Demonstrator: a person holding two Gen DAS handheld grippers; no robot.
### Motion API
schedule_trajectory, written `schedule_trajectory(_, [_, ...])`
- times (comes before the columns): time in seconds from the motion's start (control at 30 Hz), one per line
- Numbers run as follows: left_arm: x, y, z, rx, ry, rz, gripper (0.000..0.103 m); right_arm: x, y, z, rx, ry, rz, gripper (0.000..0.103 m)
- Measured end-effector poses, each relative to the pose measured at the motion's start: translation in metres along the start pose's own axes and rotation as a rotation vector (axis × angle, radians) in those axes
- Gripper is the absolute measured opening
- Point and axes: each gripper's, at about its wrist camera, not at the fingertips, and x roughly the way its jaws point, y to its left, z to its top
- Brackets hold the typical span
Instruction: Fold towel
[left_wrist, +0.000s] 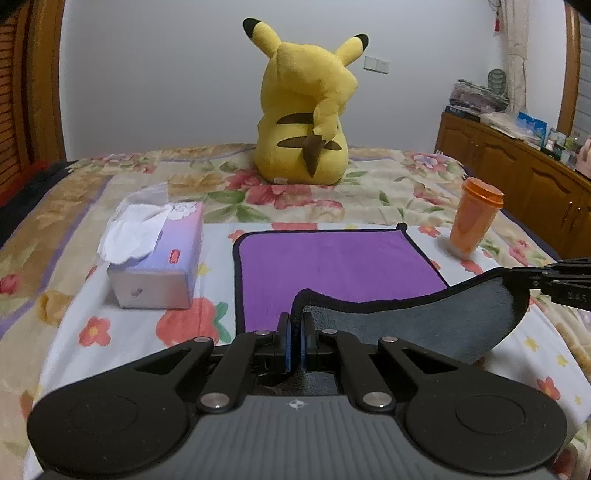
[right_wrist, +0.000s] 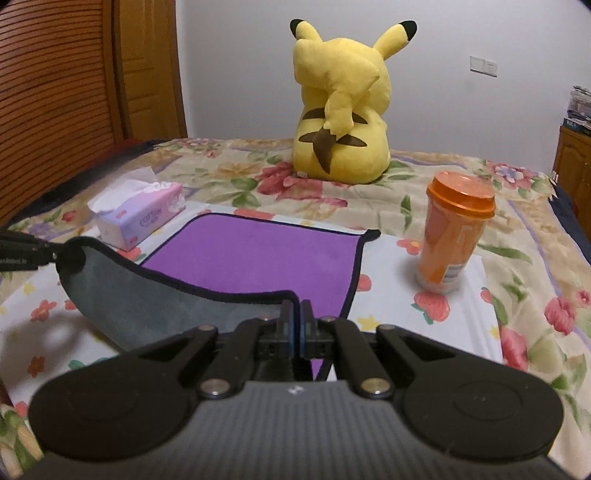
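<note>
A bed (left_wrist: 388, 192) with a flowered cover fills both views, set against a pale wall with wooden panelling on one side and a low wooden cabinet (left_wrist: 517, 166) on the other. The towel (left_wrist: 332, 266), purple on top with a black hem and a grey underside, lies flat in the middle of the bed; its near edge is lifted off the cover and sags between the two tools. The left gripper (left_wrist: 296, 325) is clamped on the near left corner of the towel, its blue pads pressed against the hem. The right gripper (right_wrist: 296, 317) is pinched on the near right corner in the same way. Left of the towel, just beside its edge, stands a tissue box (left_wrist: 159, 258) with a tissue sticking up. Right of the towel, a little apart from its far corner, stands an upright orange cup (right_wrist: 452, 236) with a lid. Behind the towel, well apart, a yellow plush toy (left_wrist: 306, 110) sits with its back to the cameras. Bare flowered cover shows between the towel's far edge and the toy.
</note>
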Motion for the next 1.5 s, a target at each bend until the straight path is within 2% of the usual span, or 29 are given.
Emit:
schedule_trajectory(0.7, [0.013, 0.003, 0.031, 0.044, -0.057, -0.001, 0.008, 0.011, -0.011, 0.019, -0.044, -0.066, -0.018, 0.003])
schedule_trajectory(1.1, [0.026, 0.005, 0.060, 0.055, -0.099, 0.014, 0.008, 0.015, -0.013, 0.047, -0.071, -0.135, -0.028, 0.003])
schedule_trajectory(1.5, [0.047, 0.012, 0.095, 0.047, -0.140, 0.044, 0.008, 0.038, -0.018, 0.075, -0.127, -0.172, -0.074, 0.003])
